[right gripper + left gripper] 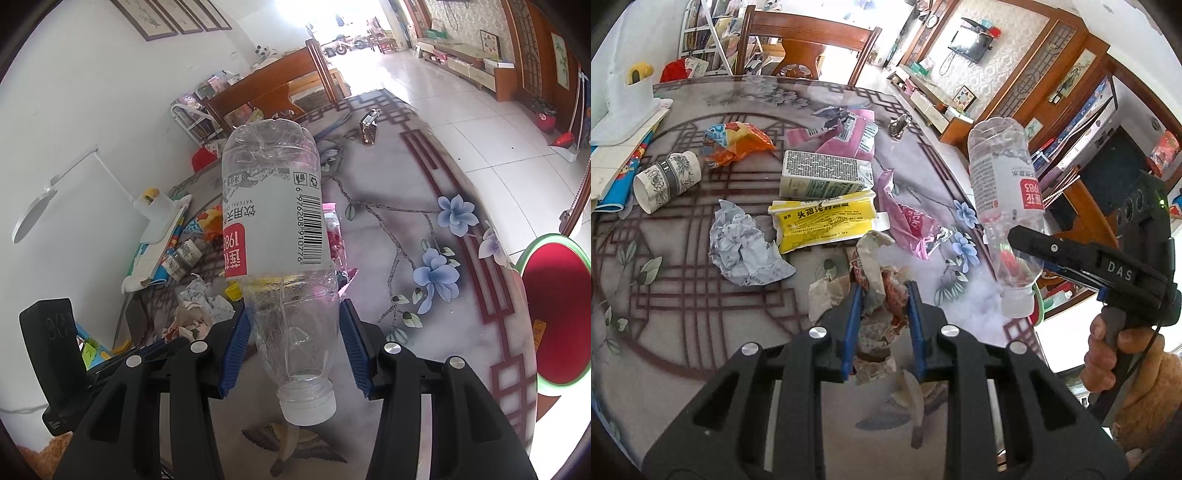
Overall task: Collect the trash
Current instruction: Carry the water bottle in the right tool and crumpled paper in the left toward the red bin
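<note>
- The left gripper (pixel 882 314) is clamped on a crumpled brown paper wrapper (pixel 877 280), its blue pads squeezing the wad from both sides. The wad appears lifted just off the surface (pixel 701 314), so it is carried rather than dragged.
- The right gripper (pixel 295 328) is clamped on a clear plastic bottle (pixel 275 236), the pads pressing its lower body near the shoulder. The bottle hangs cap-down, its base pointing up and away. The thin wall looks dented under the pads, and that should keep it from slipping.
- The person's hand (pixel 1108 354) grips the right tool's handle at the right edge of the left view.
- More trash lies on the far and left parts of the surface: a white milk carton (pixel 827 175), a yellow packet (pixel 823 221), a crumpled white paper ball (pixel 742 243), a pink foil wrapper (pixel 908 221), an orange snack bag (pixel 735 142) and a paper cup (pixel 666 181) on its side.
- With both grippers loaded, the next step is probably to drop both pieces in a bin; none is clearly in view.
</note>
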{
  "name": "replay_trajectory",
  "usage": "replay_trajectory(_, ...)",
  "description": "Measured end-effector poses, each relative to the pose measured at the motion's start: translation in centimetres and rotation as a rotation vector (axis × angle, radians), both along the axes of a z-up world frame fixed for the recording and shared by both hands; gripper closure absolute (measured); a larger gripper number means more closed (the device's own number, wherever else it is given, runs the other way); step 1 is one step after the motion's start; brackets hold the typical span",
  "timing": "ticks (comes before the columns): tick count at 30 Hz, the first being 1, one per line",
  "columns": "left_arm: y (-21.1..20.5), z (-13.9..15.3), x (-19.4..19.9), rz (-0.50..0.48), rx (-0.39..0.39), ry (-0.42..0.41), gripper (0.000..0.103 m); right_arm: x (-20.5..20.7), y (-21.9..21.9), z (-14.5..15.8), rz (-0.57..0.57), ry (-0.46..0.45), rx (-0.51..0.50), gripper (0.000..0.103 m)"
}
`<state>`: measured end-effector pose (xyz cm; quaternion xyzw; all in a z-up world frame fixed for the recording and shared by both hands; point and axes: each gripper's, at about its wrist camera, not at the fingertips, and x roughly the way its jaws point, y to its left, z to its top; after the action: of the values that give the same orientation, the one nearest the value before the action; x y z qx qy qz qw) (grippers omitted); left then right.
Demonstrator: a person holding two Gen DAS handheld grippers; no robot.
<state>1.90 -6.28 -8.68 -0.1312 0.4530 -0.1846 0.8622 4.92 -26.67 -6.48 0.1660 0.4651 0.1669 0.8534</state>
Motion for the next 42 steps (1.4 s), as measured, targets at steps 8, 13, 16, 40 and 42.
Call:
replay_trajectory(8, -0.8, 0.5, 0.2, -0.006, -0.021, -0.003, 0.079, -0.1, -0.4, 0.0, -0.009, -0.003, 0.0, 0.057)
replay_trajectory(13, -2.1, 1.0, 0.9, -0.022, -0.036, -0.006, 0.079, -0.4, -1.6, 0.1, -0.03, -0.005, 0.004, 0.057)
replay_trajectory(16, -2.9, 1.0, 1.3, -0.038, -0.042, -0.005, 0.079, -0.6, -2.4, 0.2, -0.046, -0.003, 0.005, 0.057)
replay_trajectory(40, -10.9, 1.3, 3.8, -0.146, -0.069, 0.007, 0.079, -1.8, -10.4, 0.0, -0.177, 0.017, 0.001, 0.057)
replay_trajectory(42, -11.7, 1.4, 3.9, -0.152, -0.068, 0.005, 0.079, -1.7, -11.3, 0.0, -0.187, 0.017, 0.002, 0.057)
